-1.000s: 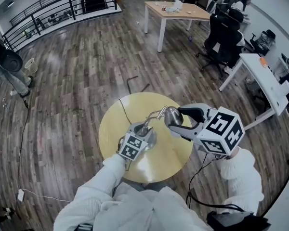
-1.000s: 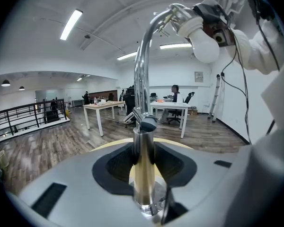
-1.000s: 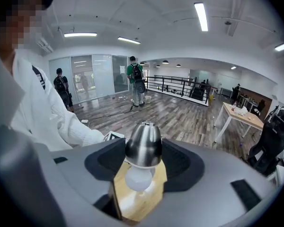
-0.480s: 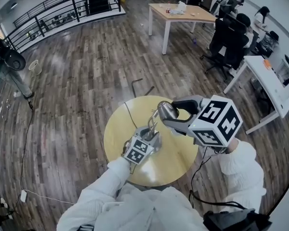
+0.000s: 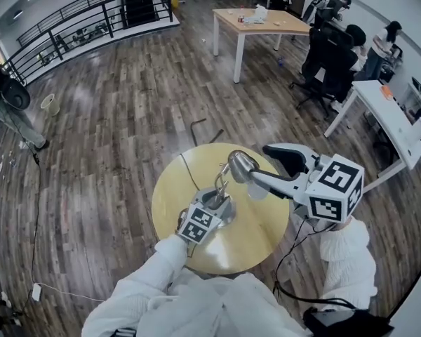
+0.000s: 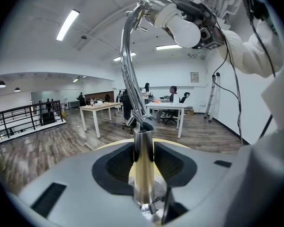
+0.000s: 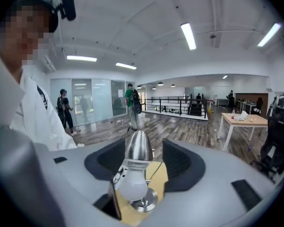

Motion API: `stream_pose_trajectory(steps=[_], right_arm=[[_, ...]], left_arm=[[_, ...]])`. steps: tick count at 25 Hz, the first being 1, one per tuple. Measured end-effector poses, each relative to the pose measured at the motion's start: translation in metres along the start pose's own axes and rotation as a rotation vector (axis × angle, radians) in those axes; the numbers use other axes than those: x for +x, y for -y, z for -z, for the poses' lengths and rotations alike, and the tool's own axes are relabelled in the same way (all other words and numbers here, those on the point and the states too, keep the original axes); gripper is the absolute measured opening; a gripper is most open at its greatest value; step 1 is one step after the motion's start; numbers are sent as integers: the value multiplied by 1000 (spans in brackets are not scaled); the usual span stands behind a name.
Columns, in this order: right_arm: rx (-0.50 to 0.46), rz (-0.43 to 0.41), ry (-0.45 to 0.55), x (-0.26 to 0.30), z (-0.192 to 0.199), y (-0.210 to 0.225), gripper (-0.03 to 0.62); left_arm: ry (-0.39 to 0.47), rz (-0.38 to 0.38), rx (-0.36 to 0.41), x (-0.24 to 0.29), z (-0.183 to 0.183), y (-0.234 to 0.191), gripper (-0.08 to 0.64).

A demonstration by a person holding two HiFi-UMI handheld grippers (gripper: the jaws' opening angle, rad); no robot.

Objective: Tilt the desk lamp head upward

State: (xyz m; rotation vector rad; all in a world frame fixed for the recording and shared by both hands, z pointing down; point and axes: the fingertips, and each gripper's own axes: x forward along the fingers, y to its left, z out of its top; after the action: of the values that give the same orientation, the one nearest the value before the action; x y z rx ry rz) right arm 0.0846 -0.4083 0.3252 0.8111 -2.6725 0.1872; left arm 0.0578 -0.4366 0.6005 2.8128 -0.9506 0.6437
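Observation:
A chrome desk lamp stands on the round yellow table. Its base carries an upright post. A curved neck rises to the lamp head, with a white bulb in it. My left gripper is shut on the post just above the base, pads on both sides. My right gripper stands open at the lamp head, which sits between the jaws nearer the left pad, with a gap on the right. In the left gripper view the bulb hangs high overhead.
The lamp's black cord runs off the table's far edge. A wooden desk, office chairs and a white desk stand beyond, across wood flooring. A black railing lines the far left.
My right gripper has dropped lower and drawn back to the right, so the lamp head now sits nearer its fingertips. The left gripper keeps its hold on the post.

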Motion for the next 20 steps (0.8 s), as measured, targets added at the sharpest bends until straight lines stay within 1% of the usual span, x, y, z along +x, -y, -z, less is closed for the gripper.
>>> stream_pose_trajectory(steps=[2,3,5,6,8,9,11,12,13,14,15,17,18,20], right_arm=[[85,61,129,-25,-8,18,253],[119,118,189,-40,-8,31,253],[184,288,293,-72,6,64,253],[226,388,331,-87,21,81,253],[333,568,372,-110,67,108,253],[394,637,374,-114,95,116,253],[515,731,345,-107,154,121,252],[567,755,315,-96,183,119,240],[609,763,279,-80,209,113,215],[643,758,241,-60,231,104,187],[673,743,204,-37,249,92,157],[713,701,137,8,275,66,116],[723,684,108,26,284,55,99],[727,659,66,53,293,37,47]], left_arm=[[26,4,-29,-11,-5,-3,132],[43,7,-48,-17,-7,-4,132],[65,13,-83,-31,-10,-4,132],[76,13,-101,-39,-8,-5,132],[108,4,-154,-55,-5,-9,132],[125,-4,-184,-64,-3,-11,132],[125,-30,-227,-74,4,-17,132],[106,-48,-237,-76,11,-20,129],[80,-69,-245,-76,19,-21,101],[56,-87,-254,-75,27,-21,33],[39,-96,-266,-74,33,-19,2],[28,-90,-292,-72,40,-10,2],[27,-84,-299,-70,42,-4,2],[19,-76,-295,-67,43,6,2]])
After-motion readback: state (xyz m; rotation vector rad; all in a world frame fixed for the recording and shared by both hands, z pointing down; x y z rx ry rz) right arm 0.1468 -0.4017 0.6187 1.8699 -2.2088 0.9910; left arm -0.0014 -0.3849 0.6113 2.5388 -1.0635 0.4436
